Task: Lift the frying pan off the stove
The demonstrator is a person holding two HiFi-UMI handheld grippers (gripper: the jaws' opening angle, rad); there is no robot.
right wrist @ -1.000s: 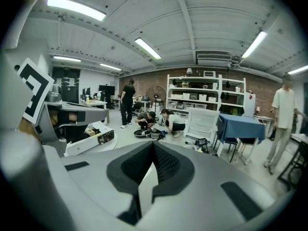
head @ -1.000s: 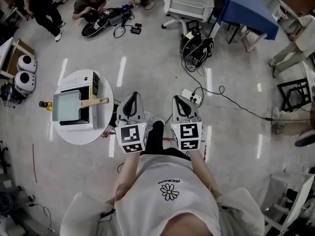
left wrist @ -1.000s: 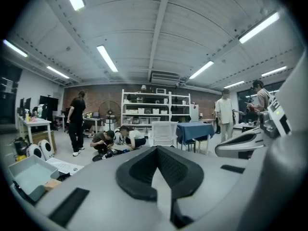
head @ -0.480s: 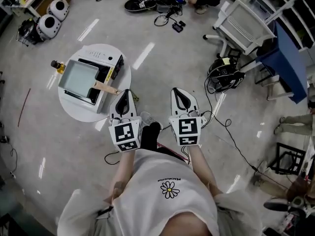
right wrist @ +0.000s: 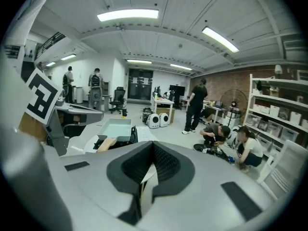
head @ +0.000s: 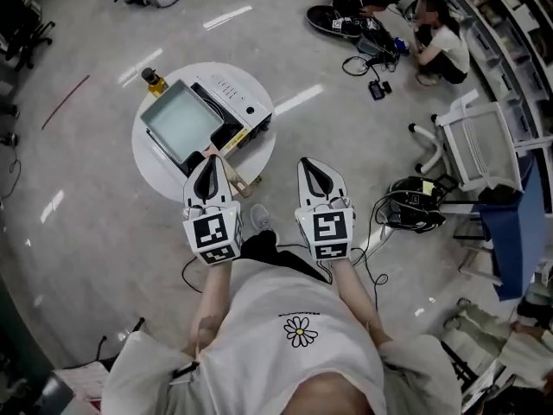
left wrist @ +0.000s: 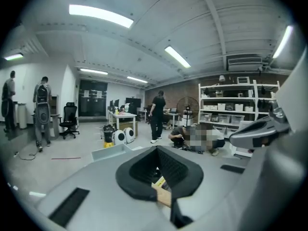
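Head view: I've turned, and the frying pan on its stove now lies just beyond my left gripper. It and my right gripper are both closed and empty, so reaching is next.

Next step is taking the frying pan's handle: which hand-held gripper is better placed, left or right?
Left. The left hand-held gripper hangs right at the wooden handle of the frying pan; the right hand-held gripper is over floor, off the table. Both are shut, so it must open first.
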